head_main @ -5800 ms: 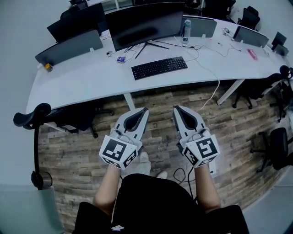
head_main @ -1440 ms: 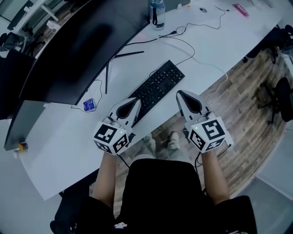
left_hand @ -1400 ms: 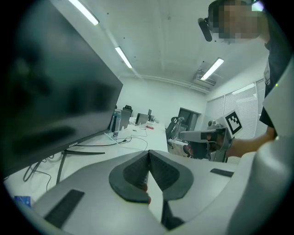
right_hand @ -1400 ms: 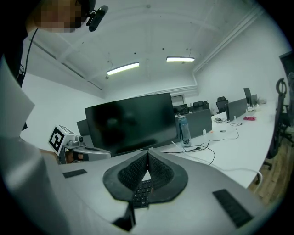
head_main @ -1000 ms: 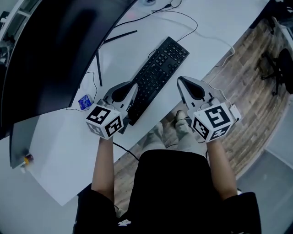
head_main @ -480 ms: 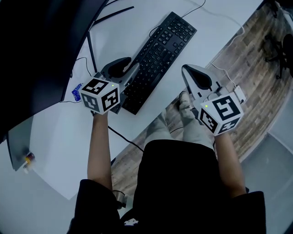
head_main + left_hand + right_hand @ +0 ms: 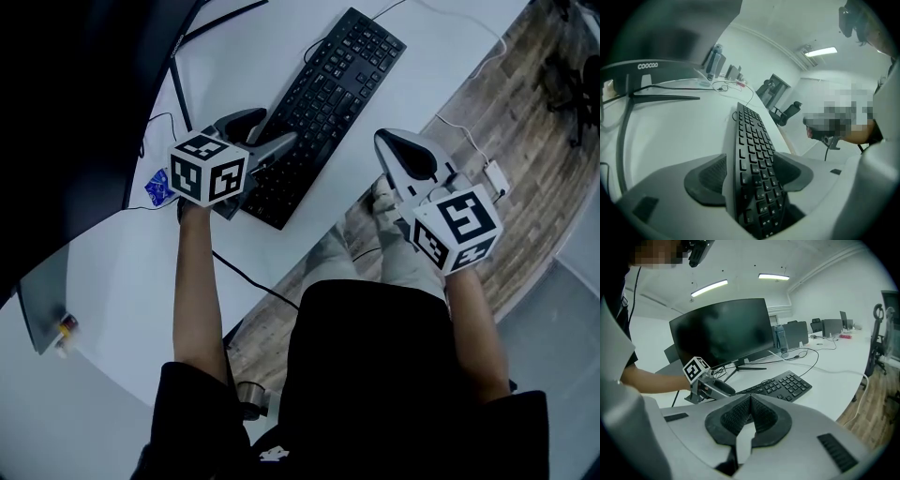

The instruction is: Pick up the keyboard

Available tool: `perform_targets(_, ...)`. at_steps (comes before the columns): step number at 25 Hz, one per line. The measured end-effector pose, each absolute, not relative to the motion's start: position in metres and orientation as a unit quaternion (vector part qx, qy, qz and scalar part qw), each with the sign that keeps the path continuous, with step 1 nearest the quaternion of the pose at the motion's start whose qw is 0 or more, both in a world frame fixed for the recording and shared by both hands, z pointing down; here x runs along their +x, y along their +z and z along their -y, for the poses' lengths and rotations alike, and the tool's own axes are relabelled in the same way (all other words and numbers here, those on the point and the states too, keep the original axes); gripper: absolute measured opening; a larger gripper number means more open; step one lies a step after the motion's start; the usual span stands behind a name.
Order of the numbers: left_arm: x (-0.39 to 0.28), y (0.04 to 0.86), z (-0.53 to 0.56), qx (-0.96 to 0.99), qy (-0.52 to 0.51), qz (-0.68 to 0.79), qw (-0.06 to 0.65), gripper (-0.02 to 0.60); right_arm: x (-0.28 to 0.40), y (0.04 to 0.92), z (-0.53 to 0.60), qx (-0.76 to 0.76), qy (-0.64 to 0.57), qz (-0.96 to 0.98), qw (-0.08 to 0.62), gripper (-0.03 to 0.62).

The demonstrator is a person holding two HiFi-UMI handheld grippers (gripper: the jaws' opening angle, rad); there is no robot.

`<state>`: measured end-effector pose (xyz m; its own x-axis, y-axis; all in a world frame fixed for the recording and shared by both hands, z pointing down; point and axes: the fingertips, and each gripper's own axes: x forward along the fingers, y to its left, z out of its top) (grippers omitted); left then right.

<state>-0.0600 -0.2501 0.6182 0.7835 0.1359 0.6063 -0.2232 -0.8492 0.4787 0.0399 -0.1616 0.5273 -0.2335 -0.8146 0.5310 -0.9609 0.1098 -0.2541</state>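
Head view first: the left gripper has dropped onto the near short end of the black keyboard, and its jaws, which were together a second ago, have just been opening and now stand wide. The right gripper hangs off to the other side, past the edge of the white desk and over the wood floor, with the keyboard well ahead and to its left. Left gripper view: the keyboard's end sits right between the two pads and runs straight away from them. There's a sliver of desk showing by one pad, so I'd say it's straddling the end, not clamping yet. Right gripper view: jaws pressed together with nothing in them, keyboard out in front under the big dark monitor, and the left gripper visible at its far-left end. So the approach looks basically done — my guess is the next thing needed is closing the left jaws on that end, then lifting.
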Motion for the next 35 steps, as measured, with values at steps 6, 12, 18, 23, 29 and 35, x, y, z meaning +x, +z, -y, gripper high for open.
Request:
perform_targets(6,-0.059,0.641,0.233,0.887,0.374,-0.012,0.269,0.305,0.041,0.538,0.159,0.607,0.290,0.728,0.133,0.005)
perform_targets(12,-0.061,0.646,0.238,0.885,0.398,0.002,0.240,0.268,0.039,0.543,0.154,0.608,0.295,0.724,0.137,0.005)
perform_targets(18,-0.061,0.646,0.240,0.879,0.412,0.014,0.237,0.259,0.042,0.542,0.151,0.613,0.293,0.720,0.143,0.005)
perform_targets(23,-0.060,0.643,0.238,0.874,0.432,0.026,0.220,0.259,0.045,0.536,0.151,0.618,0.289,0.716,0.150,0.005)
perform_targets(29,-0.061,0.634,0.239,0.873,0.448,0.045,0.186,0.242,0.045,0.525,0.159,0.622,0.277,0.715,0.159,0.005)
perform_targets(35,-0.065,0.626,0.238,0.868,0.465,0.073,0.159,0.220,0.037,0.510,0.168,0.622,0.259,0.718,0.176,0.005)
